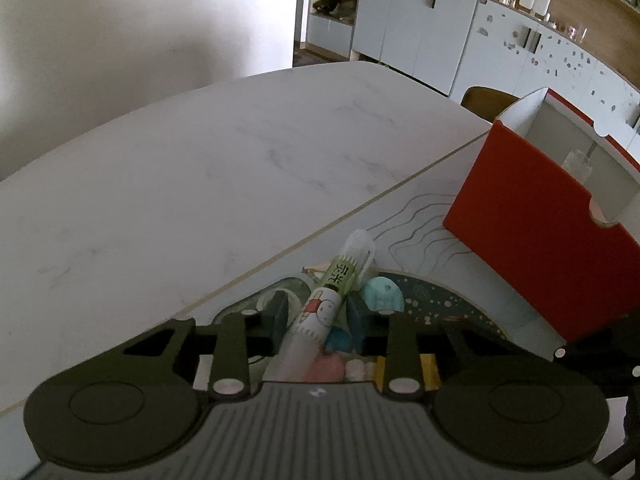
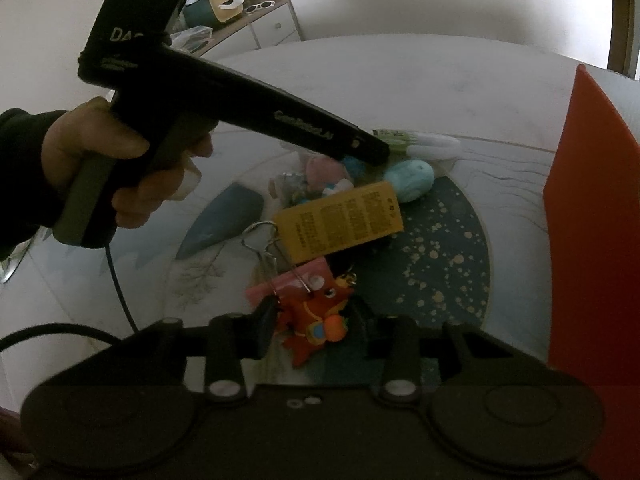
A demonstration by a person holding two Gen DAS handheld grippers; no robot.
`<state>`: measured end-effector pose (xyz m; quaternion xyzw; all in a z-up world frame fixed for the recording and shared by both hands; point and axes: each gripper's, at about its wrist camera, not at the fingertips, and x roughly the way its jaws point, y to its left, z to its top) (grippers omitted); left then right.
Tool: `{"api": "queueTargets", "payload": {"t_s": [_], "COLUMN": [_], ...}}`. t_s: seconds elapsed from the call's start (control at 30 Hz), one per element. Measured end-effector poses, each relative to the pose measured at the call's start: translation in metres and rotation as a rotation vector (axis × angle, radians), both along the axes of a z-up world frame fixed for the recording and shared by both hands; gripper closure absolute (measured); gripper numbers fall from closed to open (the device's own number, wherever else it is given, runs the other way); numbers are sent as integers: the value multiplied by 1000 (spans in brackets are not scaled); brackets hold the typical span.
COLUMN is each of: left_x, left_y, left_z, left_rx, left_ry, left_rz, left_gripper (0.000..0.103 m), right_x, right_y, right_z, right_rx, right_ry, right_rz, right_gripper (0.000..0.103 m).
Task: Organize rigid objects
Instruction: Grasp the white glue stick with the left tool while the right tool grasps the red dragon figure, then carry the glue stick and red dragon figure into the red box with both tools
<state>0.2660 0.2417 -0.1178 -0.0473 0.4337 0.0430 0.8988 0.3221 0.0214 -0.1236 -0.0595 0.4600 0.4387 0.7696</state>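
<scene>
A highlighter pen [image 1: 344, 274] with a green label, a clear cap and a cartoon rabbit lies slanted on the patterned mat. My left gripper [image 1: 318, 312] is shut on the pen's barrel. In the right wrist view the same left gripper [image 2: 376, 154], held by a hand [image 2: 100, 160], reaches down onto that pen [image 2: 394, 136]. My right gripper [image 2: 314, 326] is shut on a red-orange toy figure [image 2: 320, 316] on the mat. A teal rounded piece [image 1: 380, 294] lies just right of the pen.
A tall red-sided box [image 1: 520, 240] with a white inside stands to the right, also seen as the red box [image 2: 592, 240]. A yellow printed box [image 2: 340, 220], a binder clip [image 2: 276, 252], a pink packet [image 2: 288, 284] and small pastel pieces crowd the mat. White marble table [image 1: 200, 180] stretches left.
</scene>
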Motion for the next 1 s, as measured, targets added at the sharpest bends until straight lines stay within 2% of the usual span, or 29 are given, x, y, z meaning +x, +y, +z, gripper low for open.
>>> {"api": "queueTargets", "payload": {"t_s": [0.07, 0.13, 0.23, 0.57, 0.8, 1.0], "left_x": [-1, -2, -3, -17, -32, -42], "left_y": [-2, -5, -6, -7, -15, -32], "left_z": [0, 2, 2, 22, 48, 76], "left_rx": [10, 37, 49, -1, -32, -31], "left_ry": [-4, -9, -11, -52, -86, -115], "left_rz": [-2, 2, 21, 81, 124, 123], "left_gripper": [81, 86, 86, 86, 86, 86], "right_x": [-2, -3, -4, -13, -19, -22], "right_y": [-2, -6, -13, -42, -66, -87], "right_z": [4, 9, 18, 60, 97, 124], "right_rx": [0, 12, 20, 88, 124, 123], "right_ry": [-8, -12, -19, -45, -64, -100], "right_rz": [-11, -25, -58, -131, -164, -149], "right_gripper": [66, 66, 66, 66, 66, 65]}}
